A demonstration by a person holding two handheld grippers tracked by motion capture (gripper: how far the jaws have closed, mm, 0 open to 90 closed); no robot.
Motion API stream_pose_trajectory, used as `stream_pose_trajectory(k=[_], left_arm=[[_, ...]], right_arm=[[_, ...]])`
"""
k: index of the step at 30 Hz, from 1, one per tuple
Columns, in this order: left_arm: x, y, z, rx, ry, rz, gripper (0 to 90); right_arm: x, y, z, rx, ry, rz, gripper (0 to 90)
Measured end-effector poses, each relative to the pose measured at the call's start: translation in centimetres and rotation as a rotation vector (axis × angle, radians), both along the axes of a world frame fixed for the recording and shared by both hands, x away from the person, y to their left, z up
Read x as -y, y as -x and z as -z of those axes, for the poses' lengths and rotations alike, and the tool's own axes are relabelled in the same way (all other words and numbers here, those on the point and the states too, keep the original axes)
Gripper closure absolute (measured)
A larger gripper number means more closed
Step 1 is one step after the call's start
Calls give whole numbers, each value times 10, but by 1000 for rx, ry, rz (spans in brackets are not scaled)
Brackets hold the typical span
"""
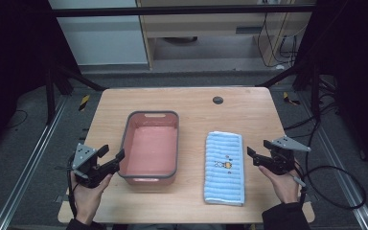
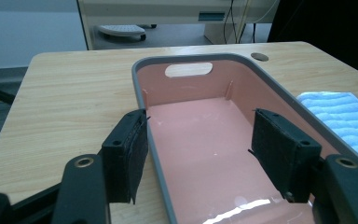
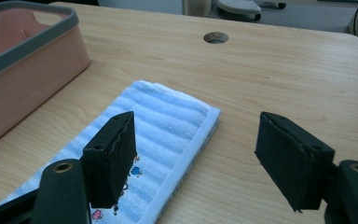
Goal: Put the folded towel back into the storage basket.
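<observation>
Two things lie on the wooden table (image 1: 191, 98) in the high view: one pink plastic basin (image 1: 150, 147) with a grey rim left of centre, and one folded light-blue striped towel (image 1: 224, 167) just right of it, apart from it, with a small cartoon print near its middle. One round cable hole (image 1: 218, 100) sits near the table's far edge. Two hands come in from the bottom, one per gripper. The left gripper (image 1: 111, 158) hangs at the basin's near left corner with its jaws spread and nothing between them. The right gripper (image 1: 258, 152) hovers just beside the towel's right edge, jaws apart and empty

In the left gripper view, the left gripper (image 2: 200, 154) shows two black pads standing wide, one outside the basin's (image 2: 200, 135) left wall and one over its inside; neither pad touches the rim. One oval handle slot (image 2: 189, 69) is cut in the far wall. A corner of the towel (image 2: 342, 114) shows at the right

In the right gripper view, the right gripper (image 3: 196, 149) has two pads held wide, gripping nothing: one is over the towel (image 3: 168, 126), the other over bare wood to its side. One corner of the basin (image 3: 25, 70) stands at upper left, and the hole (image 3: 216, 38) lies beyond
</observation>
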State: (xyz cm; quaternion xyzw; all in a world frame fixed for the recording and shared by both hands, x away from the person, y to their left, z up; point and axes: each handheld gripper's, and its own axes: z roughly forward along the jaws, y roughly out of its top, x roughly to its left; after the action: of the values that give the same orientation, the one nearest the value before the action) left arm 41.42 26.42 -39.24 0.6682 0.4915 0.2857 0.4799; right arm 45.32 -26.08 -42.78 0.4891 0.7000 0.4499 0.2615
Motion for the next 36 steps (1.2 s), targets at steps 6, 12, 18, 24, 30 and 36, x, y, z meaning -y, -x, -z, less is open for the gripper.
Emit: stream_pose_trajectory(k=[6, 12, 18, 24, 30, 36], left_arm=[[10, -1, -3, 8, 1, 20, 353], [25, -3, -4, 7, 2, 48, 355], [44, -5, -7, 13, 7, 83, 360], [63, -5, -8, 18, -19, 120, 363], [82, -4, -8, 22, -12, 156, 365], [102, -3, -8, 18, -13, 197, 372]], right_arm=[[4, 0, -7, 8, -16, 10, 295], [4, -3, -16, 21, -22, 7, 304], [2, -6, -26, 39, -25, -4, 315], [-1, -9, -32, 40, -30, -10, 319], [-1, -11, -33, 34, -24, -13, 331], [-5, -13, -35, 37, -25, -23, 346]])
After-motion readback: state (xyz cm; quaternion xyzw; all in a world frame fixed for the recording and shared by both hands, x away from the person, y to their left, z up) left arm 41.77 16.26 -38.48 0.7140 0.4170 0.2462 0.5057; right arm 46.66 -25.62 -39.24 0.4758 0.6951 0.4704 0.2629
